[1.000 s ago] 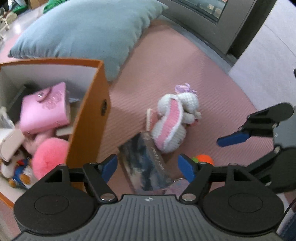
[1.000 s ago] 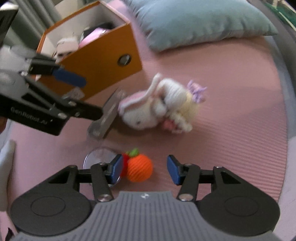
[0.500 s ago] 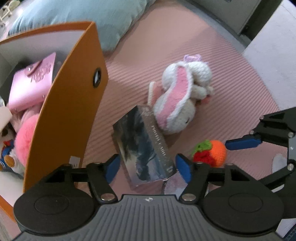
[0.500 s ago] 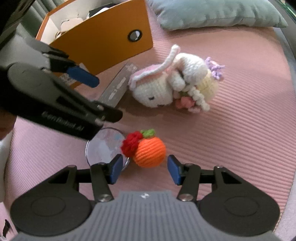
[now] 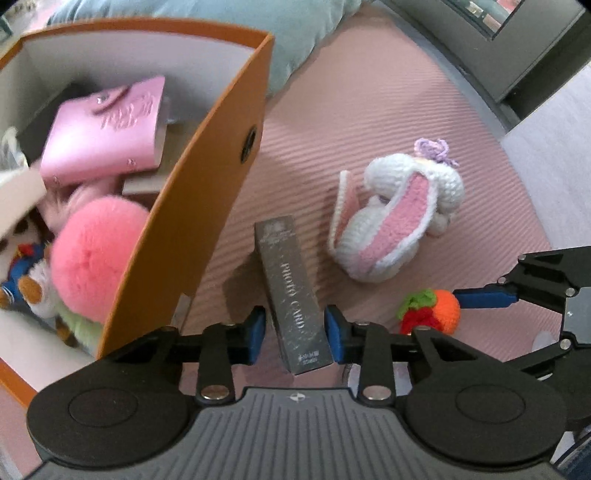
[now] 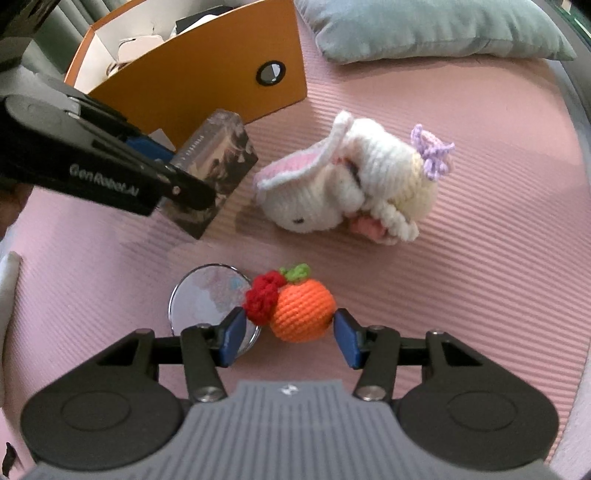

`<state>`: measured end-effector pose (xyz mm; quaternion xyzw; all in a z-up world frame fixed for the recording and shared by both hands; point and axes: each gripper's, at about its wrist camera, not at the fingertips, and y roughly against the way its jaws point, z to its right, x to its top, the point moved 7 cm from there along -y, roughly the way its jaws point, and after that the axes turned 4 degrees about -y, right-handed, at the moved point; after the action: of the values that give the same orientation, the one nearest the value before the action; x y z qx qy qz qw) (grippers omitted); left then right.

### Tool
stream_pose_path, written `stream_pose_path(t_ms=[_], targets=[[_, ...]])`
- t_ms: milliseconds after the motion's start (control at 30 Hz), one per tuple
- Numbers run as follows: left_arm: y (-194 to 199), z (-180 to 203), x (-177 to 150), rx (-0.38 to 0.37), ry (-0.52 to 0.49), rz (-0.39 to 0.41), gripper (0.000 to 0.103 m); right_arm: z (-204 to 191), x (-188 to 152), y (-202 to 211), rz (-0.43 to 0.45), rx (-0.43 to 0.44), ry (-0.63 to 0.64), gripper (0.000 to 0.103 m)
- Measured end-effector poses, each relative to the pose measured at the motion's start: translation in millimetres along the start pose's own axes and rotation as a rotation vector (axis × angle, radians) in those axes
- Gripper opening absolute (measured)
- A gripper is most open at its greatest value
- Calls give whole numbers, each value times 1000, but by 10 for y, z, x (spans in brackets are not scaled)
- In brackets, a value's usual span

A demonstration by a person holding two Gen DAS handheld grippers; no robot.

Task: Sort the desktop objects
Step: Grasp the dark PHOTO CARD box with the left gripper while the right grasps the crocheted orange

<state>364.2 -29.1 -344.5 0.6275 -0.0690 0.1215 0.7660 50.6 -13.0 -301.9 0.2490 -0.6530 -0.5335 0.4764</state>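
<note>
My left gripper (image 5: 294, 334) is shut on a dark photo card box (image 5: 291, 295), held on edge beside the orange storage box (image 5: 207, 199); the card box also shows in the right wrist view (image 6: 214, 166). My right gripper (image 6: 288, 338) is open around a crocheted orange with a red flower (image 6: 295, 308) that lies on the pink mat, pads close to both sides. The orange also shows in the left wrist view (image 5: 430, 312). A crocheted white rabbit (image 6: 351, 188) lies on the mat beyond it.
The orange box holds a pink wallet (image 5: 107, 129), a pink pompom (image 5: 96, 258) and other toys. A round mirror (image 6: 210, 299) lies on the mat left of the orange. A grey-blue pillow (image 6: 436, 29) lies behind. The mat's edge (image 5: 480, 88) curves at the right.
My left gripper has closed on the photo card box and tipped it up on edge. My right gripper has moved forward so its pads flank the crocheted orange.
</note>
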Motion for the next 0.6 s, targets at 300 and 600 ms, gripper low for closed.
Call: stream_pose_path(t_ms=[300,600], targets=[[-136,17,-6,0,-11,-34,34,-84,82,-132,-15,-13,65,55],[-89,18,-8,14,-34,-16,26,-56,65,-126,-19,24,64,51]])
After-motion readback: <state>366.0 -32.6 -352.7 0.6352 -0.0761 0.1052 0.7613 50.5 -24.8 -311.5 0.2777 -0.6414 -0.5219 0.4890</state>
